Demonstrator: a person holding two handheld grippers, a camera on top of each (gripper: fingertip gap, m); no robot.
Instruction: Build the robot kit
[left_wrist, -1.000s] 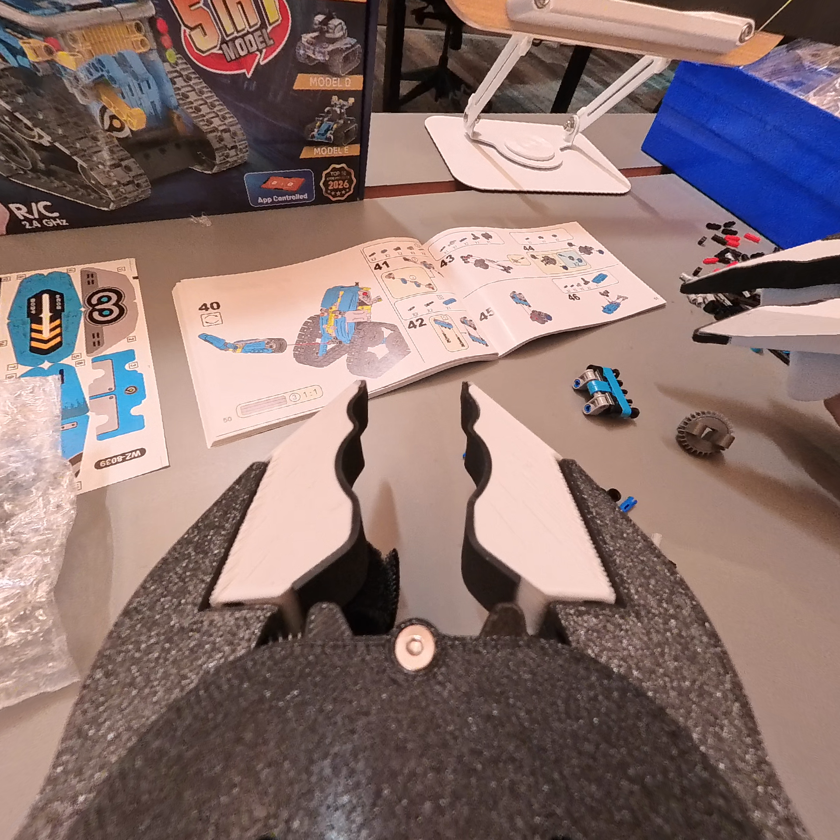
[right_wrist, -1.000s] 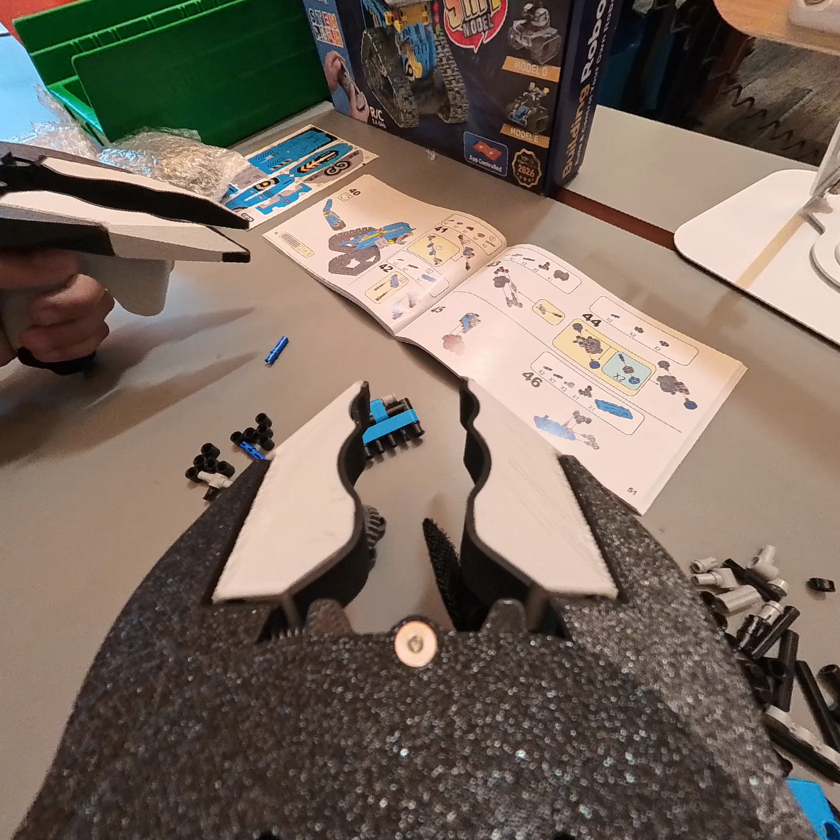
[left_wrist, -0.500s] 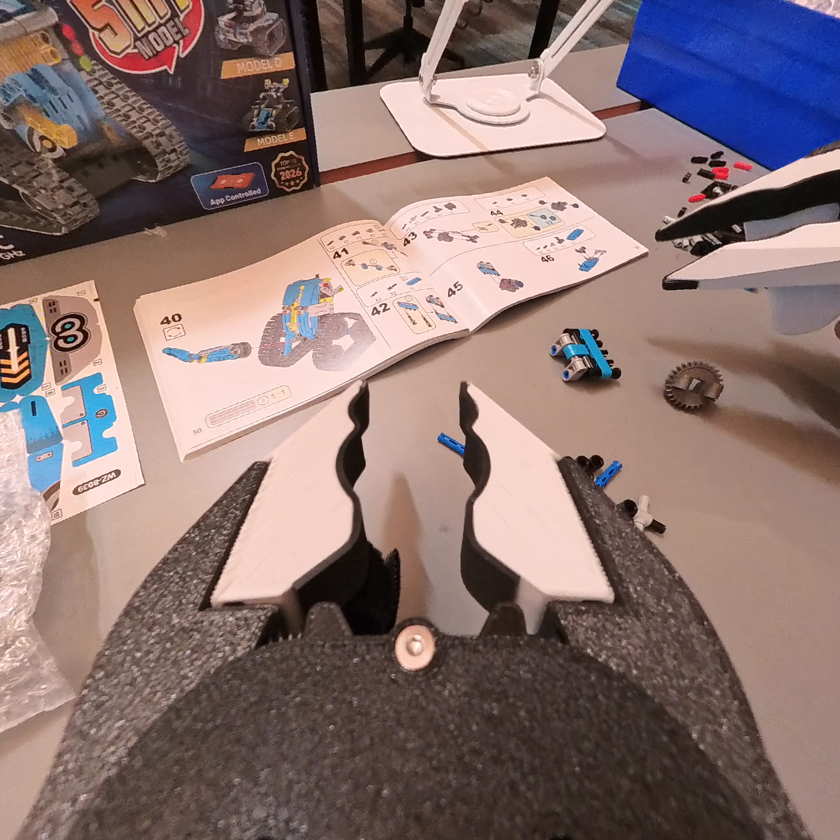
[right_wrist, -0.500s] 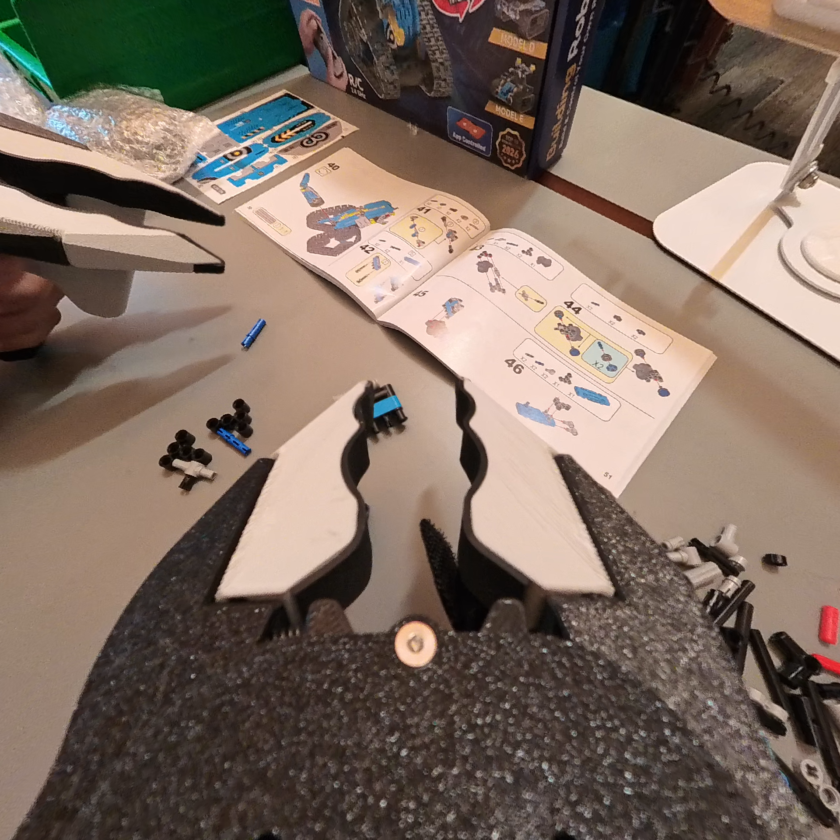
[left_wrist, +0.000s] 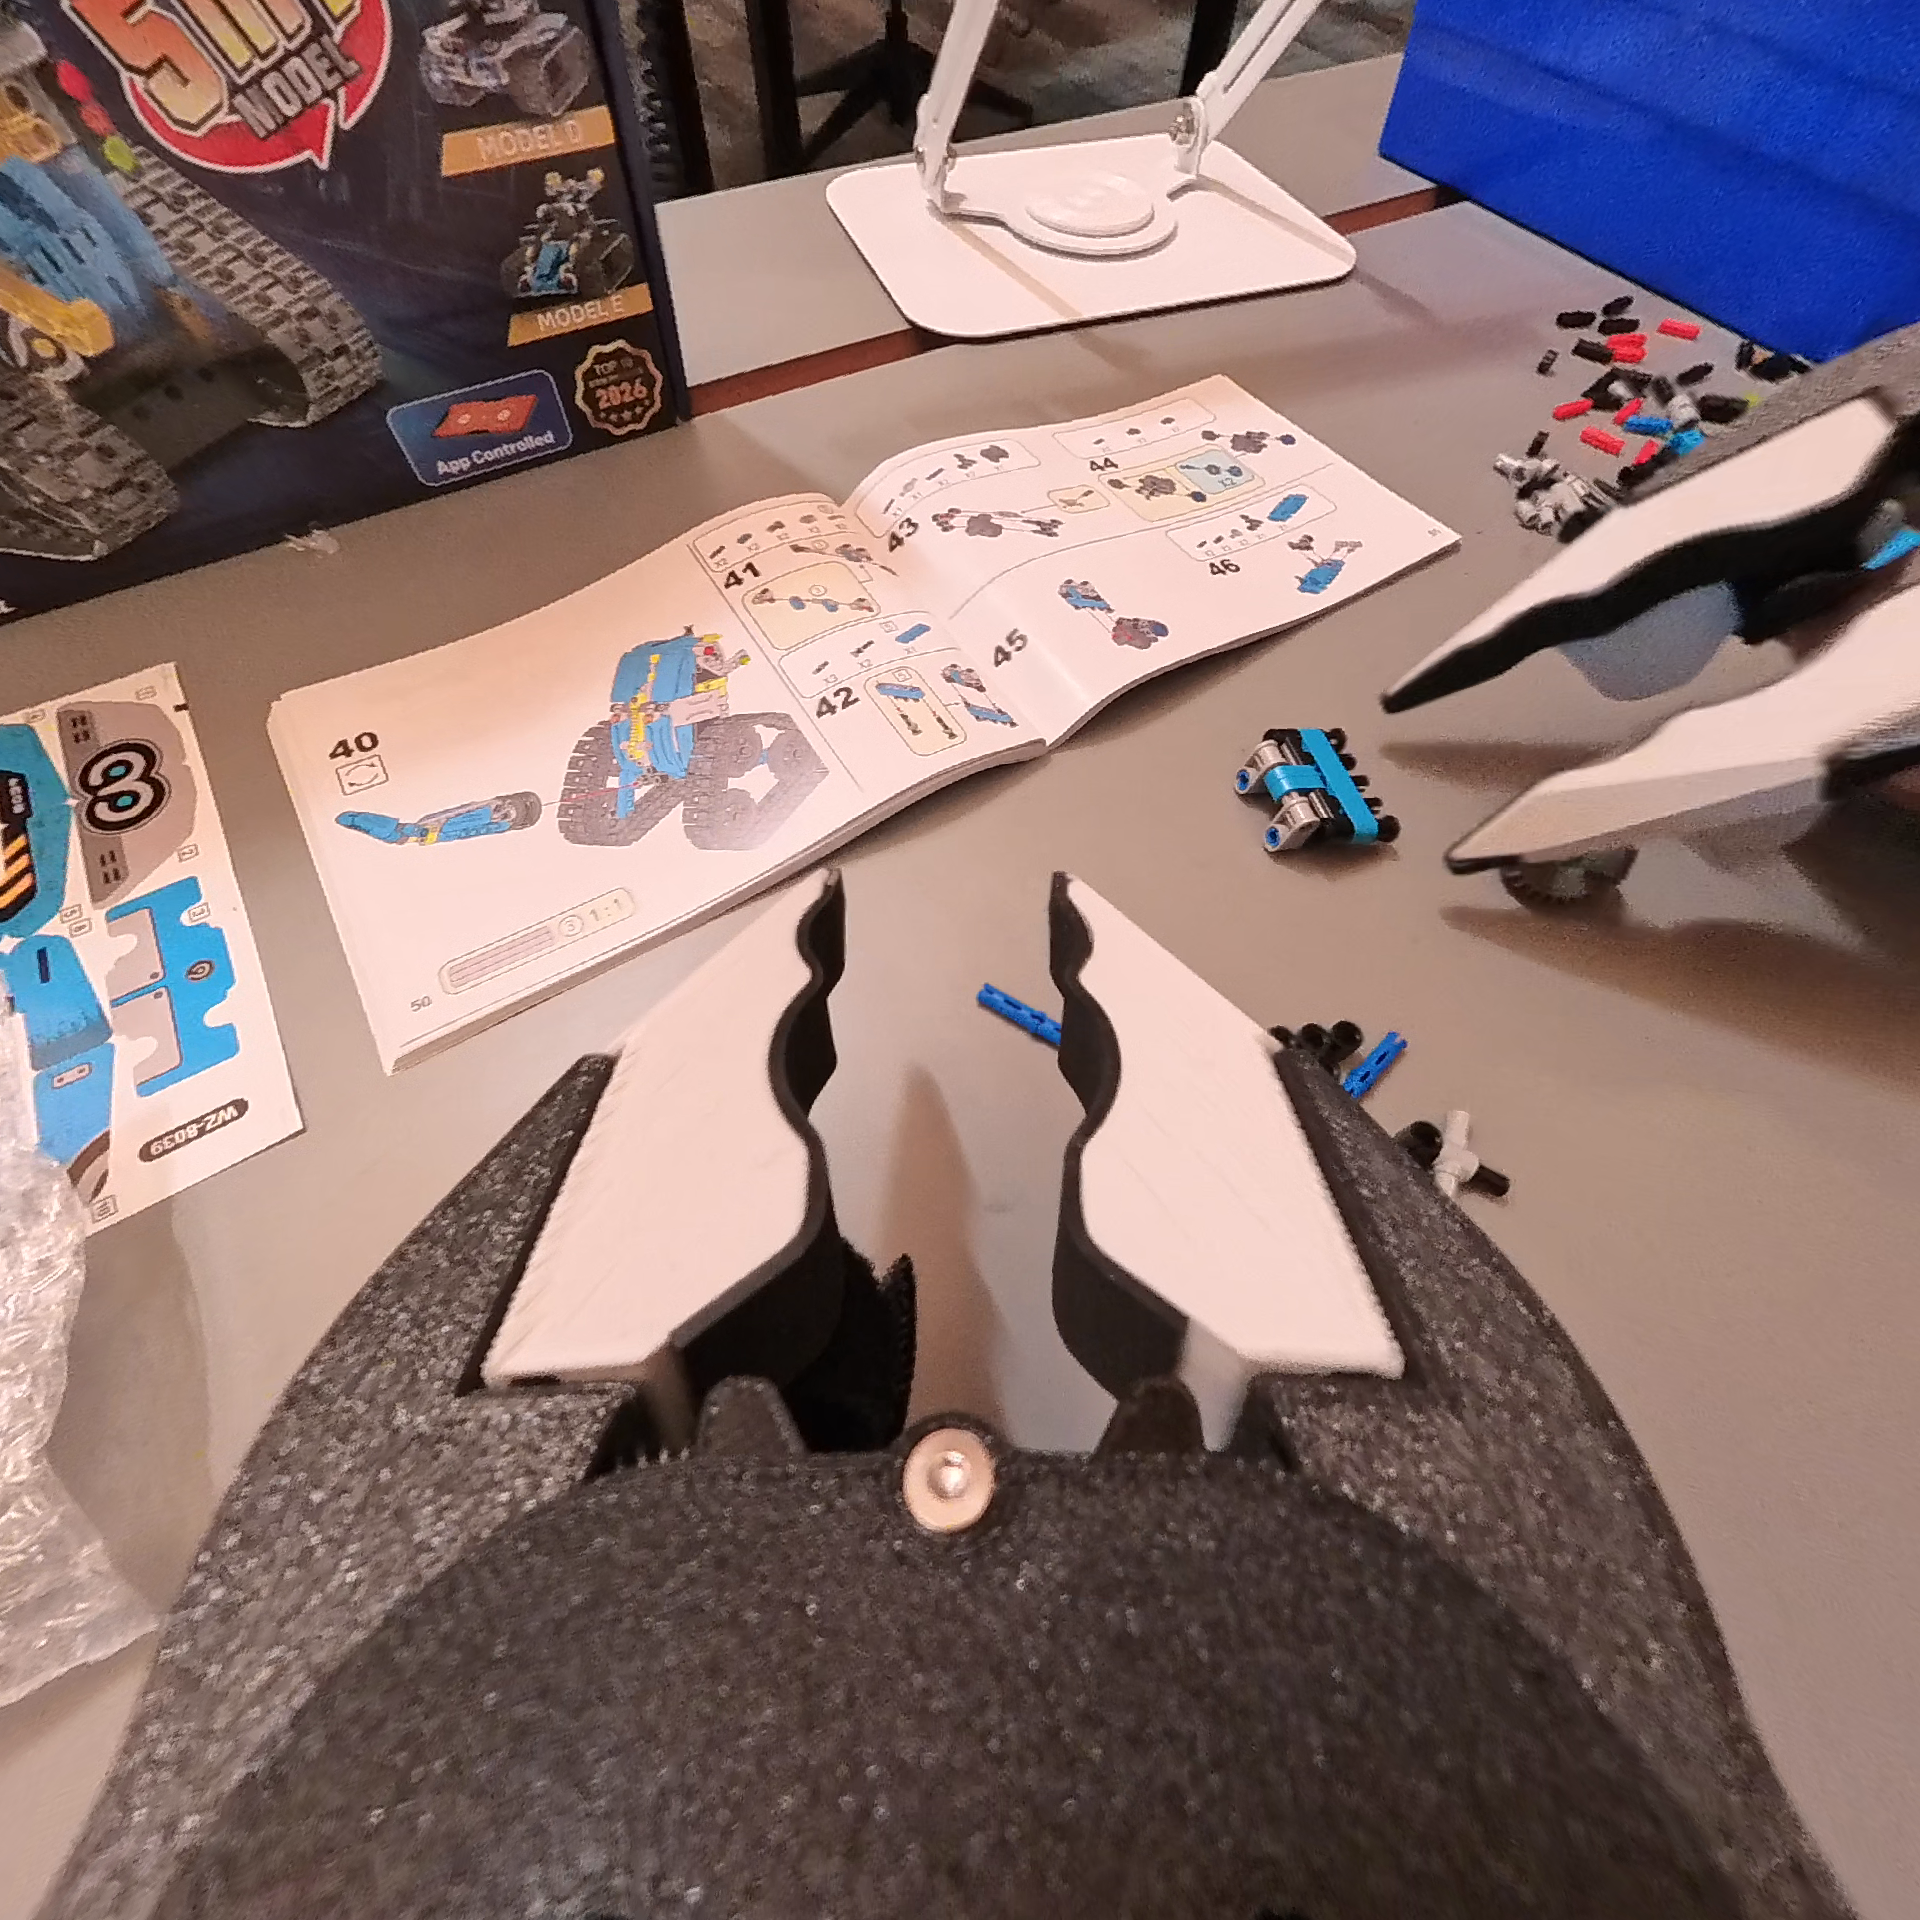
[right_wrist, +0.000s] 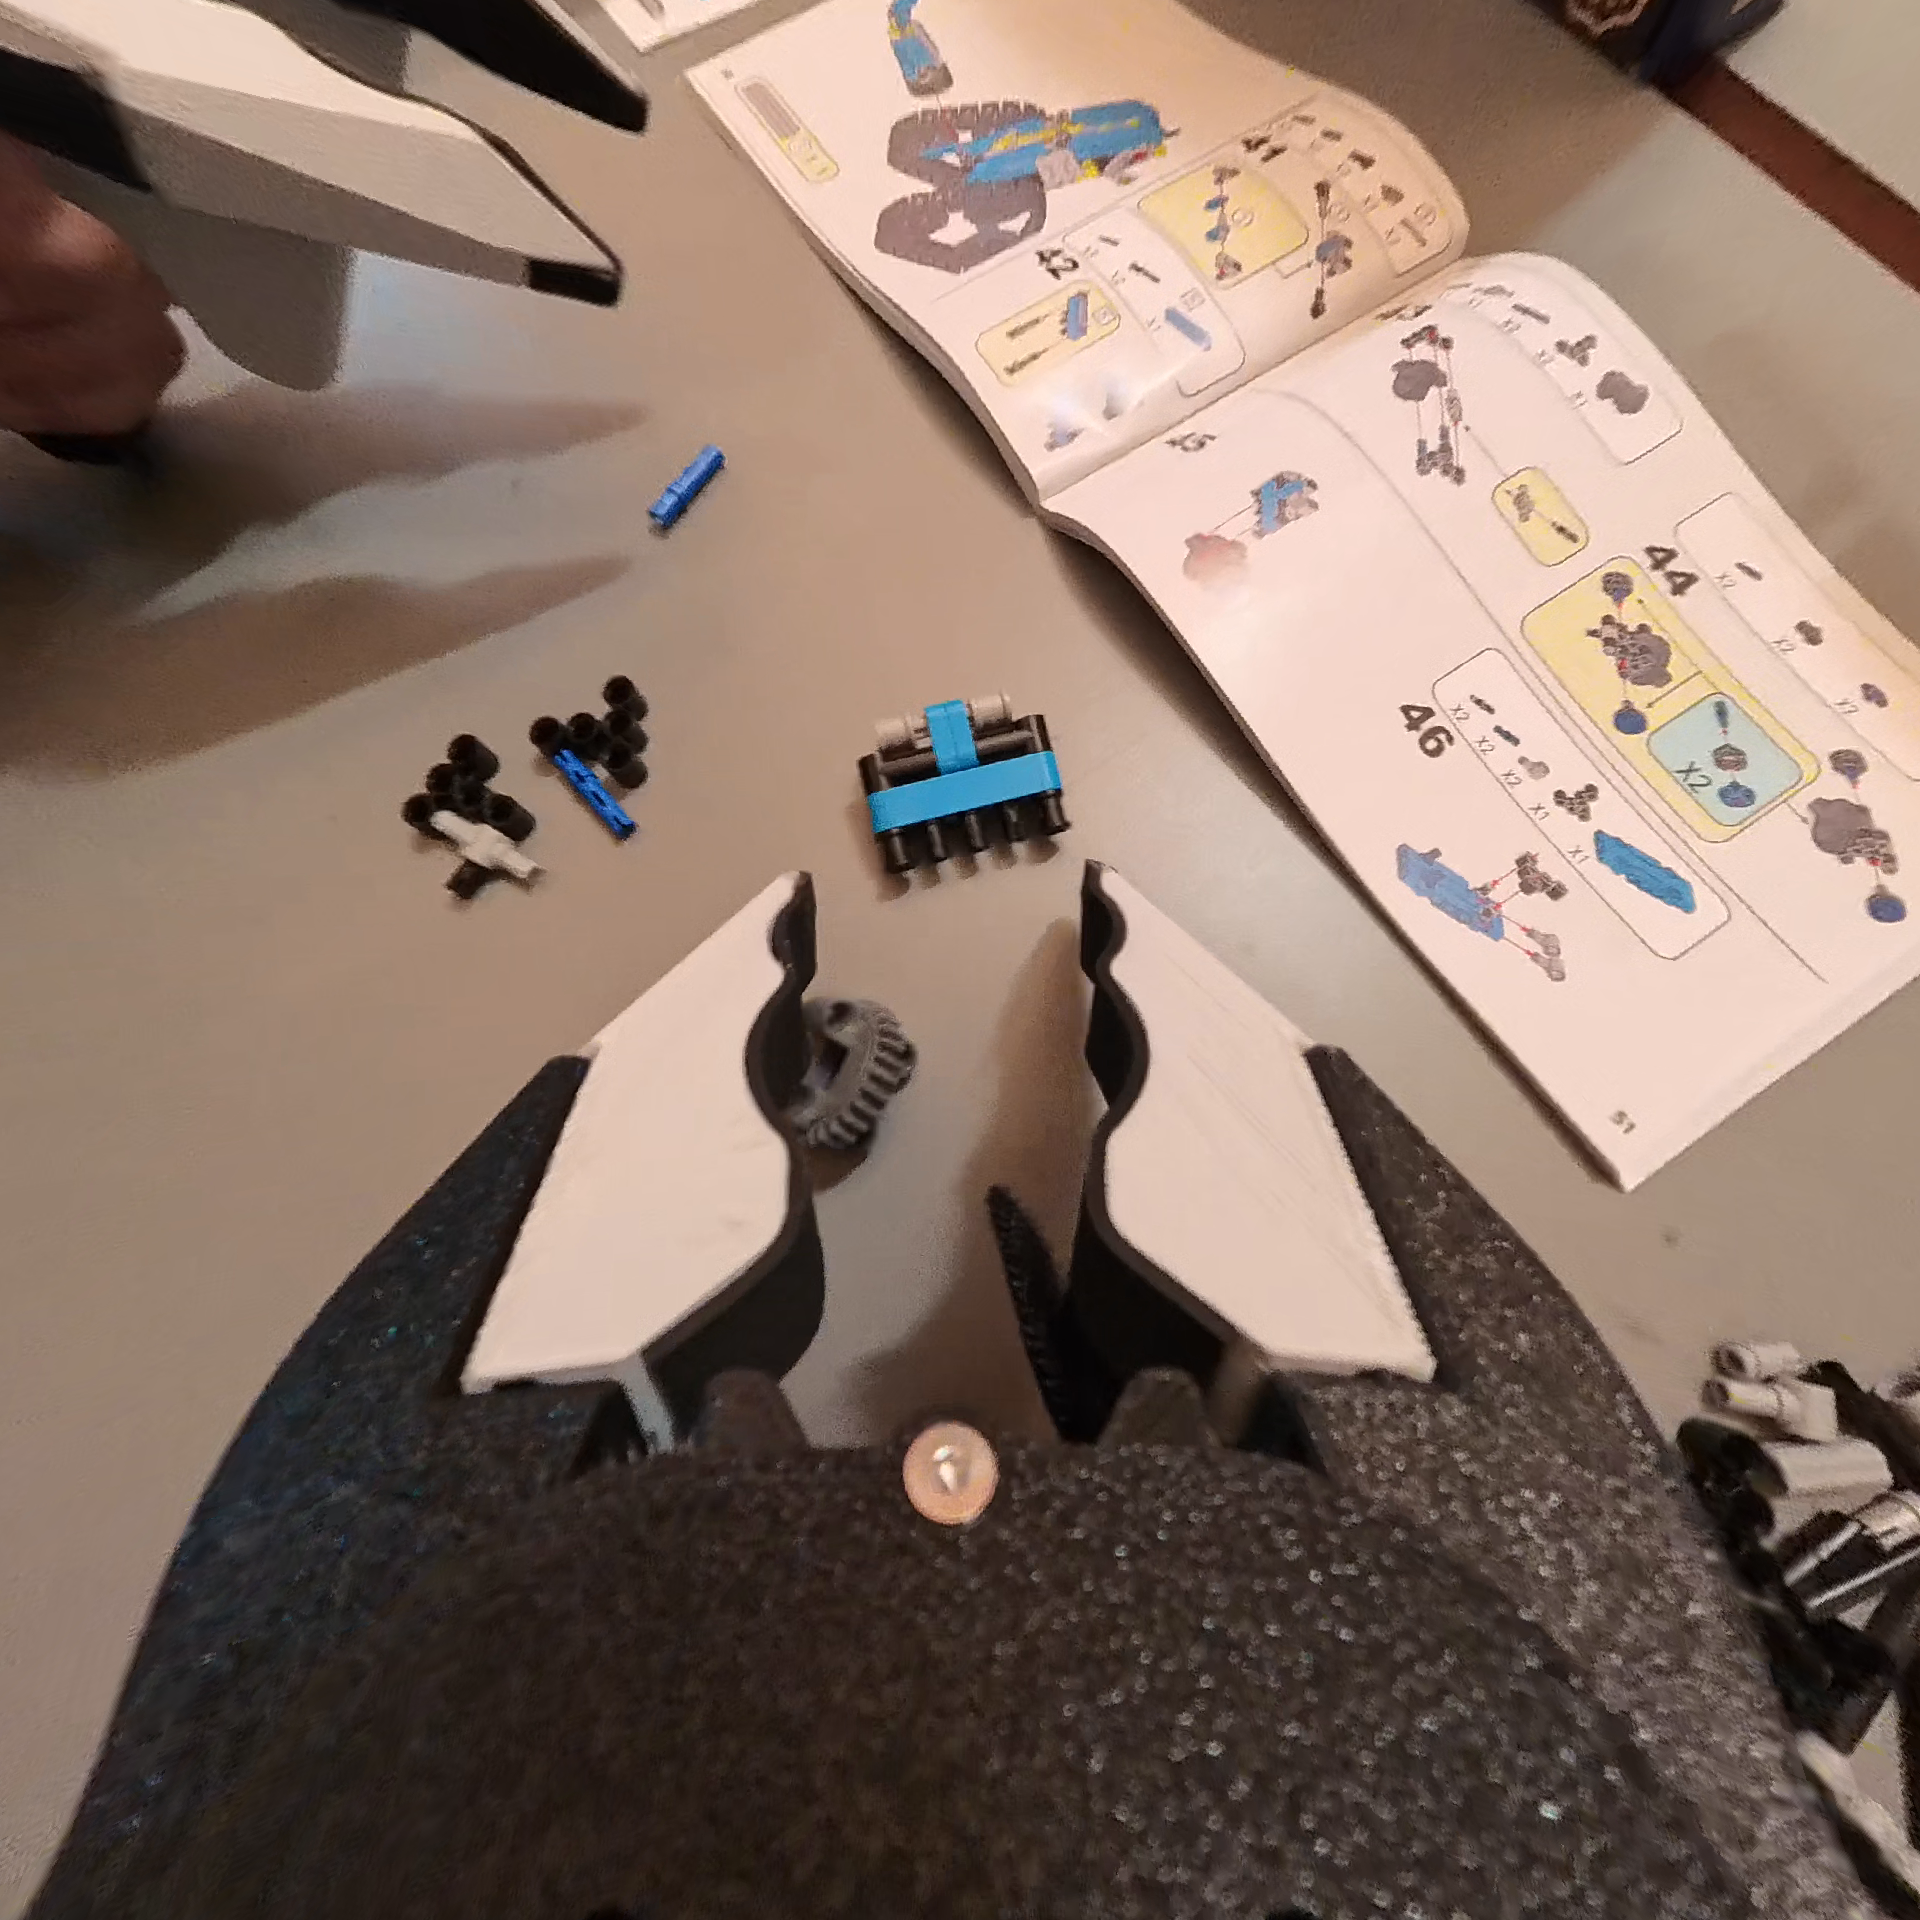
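Note:
A small blue and black brick assembly (right_wrist: 961, 795) lies on the grey table just ahead of my right gripper (right_wrist: 945, 883), which is open and empty and tilted down over it. A dark grey gear (right_wrist: 852, 1081) lies between its fingers, by the left one. The assembly also shows in the left wrist view (left_wrist: 1314, 790), with my right gripper (left_wrist: 1423, 779) beside it. My left gripper (left_wrist: 940, 883) is open and empty above the table near a blue pin (left_wrist: 1018, 1013). In the right wrist view my left gripper (right_wrist: 613, 197) shows at the upper left, held by a hand.
An open instruction booklet (left_wrist: 810, 686) lies ahead, with a sticker sheet (left_wrist: 125, 935) and a plastic bag (left_wrist: 31, 1403) to the left. The kit box (left_wrist: 312, 239), a white stand (left_wrist: 1081, 239) and a blue bin (left_wrist: 1662, 156) stand at the back. Loose black, blue and red parts (left_wrist: 1621, 405) lie scattered; small black pins (right_wrist: 582, 748) too. The blue pin (left_wrist: 1018, 1013) is about 5 cm from my left fingertips and 12 cm from my right. It is also in sight in the right wrist view (right_wrist: 680, 476).
My right gripper has dropped toward the table and tipped down over the gear and the blue assembly, with its fingers a little wider. My left gripper has moved slightly forward.

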